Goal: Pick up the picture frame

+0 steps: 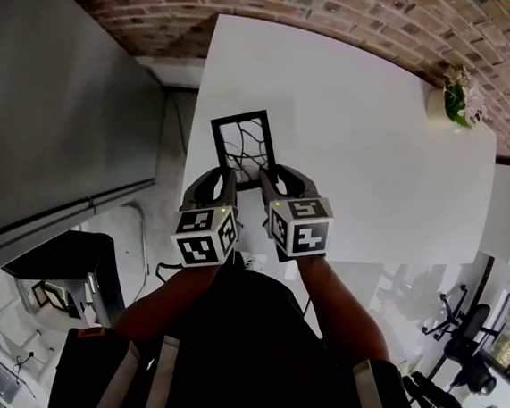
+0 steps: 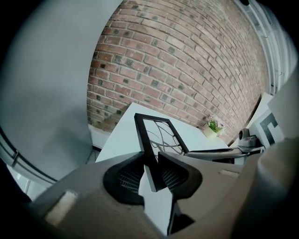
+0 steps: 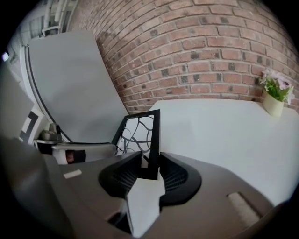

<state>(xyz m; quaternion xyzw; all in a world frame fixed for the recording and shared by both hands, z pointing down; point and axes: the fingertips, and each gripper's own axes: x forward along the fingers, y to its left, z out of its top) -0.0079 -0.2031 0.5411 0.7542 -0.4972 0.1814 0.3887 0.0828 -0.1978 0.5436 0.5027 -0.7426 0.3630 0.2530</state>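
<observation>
- A white rectangular worktop (image 1: 377, 148) stood against a red brick wall (image 1: 346, 6), with a plain grey panel (image 1: 58, 108) along its left side.
- A small flowering plant in a cream pot (image 1: 458, 97) sat at the worktop's far right corner, well apart from everything else.
- Dark office chairs (image 1: 459, 326) stood on the floor at the lower right of the head view.
- The black rectangular picture frame with a pattern of curved black lines (image 1: 244, 148) was near the worktop's left edge, tilted with its far end raised, directly ahead of both tools.
- The left hand-held gripper (image 1: 221, 179) pinched the frame's left side bar. In its own view the bar (image 2: 161, 135) ran between the ribbed pads (image 2: 152, 161).
- The right hand-held gripper (image 1: 280, 176) pinched the frame's right side bar. In its own view that bar (image 3: 140, 130) stood upright between the pads (image 3: 150, 161).
- The two grippers sat side by side at the frame's near end, each carrying a black-and-white marker cube (image 1: 205, 236).
- The frame's near edge was hidden behind the grippers in the head view.
- No view showed whether any part of the frame touched the worktop.
- The far right of the worktop was cut off in the left gripper view.
- The person's forearms and dark clothing covered the lower middle of the head view.
</observation>
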